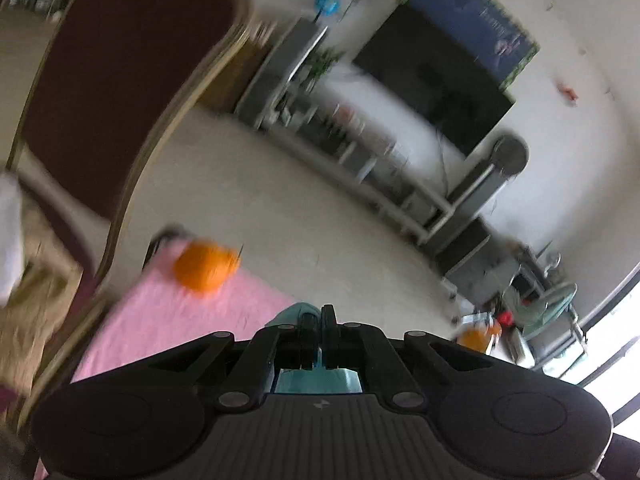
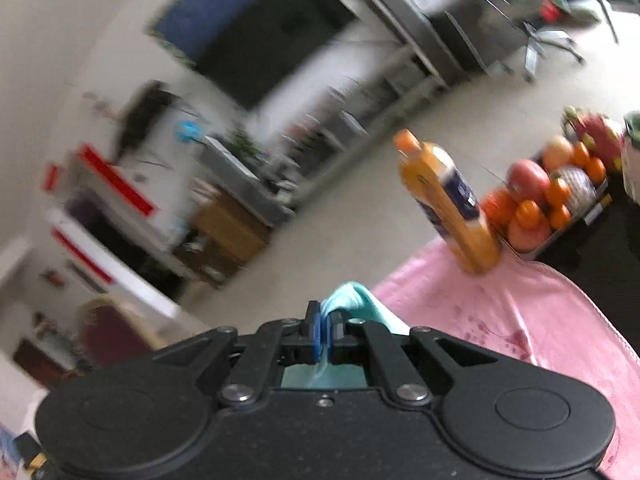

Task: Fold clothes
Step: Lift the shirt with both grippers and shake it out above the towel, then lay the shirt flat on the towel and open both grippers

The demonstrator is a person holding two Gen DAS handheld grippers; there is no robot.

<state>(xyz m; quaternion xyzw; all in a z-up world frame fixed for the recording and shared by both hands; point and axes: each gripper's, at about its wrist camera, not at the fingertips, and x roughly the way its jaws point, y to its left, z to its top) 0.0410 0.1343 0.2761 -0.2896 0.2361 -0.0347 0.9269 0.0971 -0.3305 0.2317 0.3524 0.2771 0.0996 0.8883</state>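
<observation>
Both grippers pinching teal cloth (image 2: 352, 298): left gripper (image 1: 319, 322) closed on a fold at lower centre, right gripper (image 2: 325, 322) likewise, cloth bunching just past the fingers. Cloth hanging under both, raised off the pink surface (image 2: 520, 320). Probably spanning hand to hand, long axis between them; neither nearer. Bottle (image 2: 448, 200) standing upper right.

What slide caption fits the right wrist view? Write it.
Right gripper clamps teal cloth beside pink cloth.
</observation>
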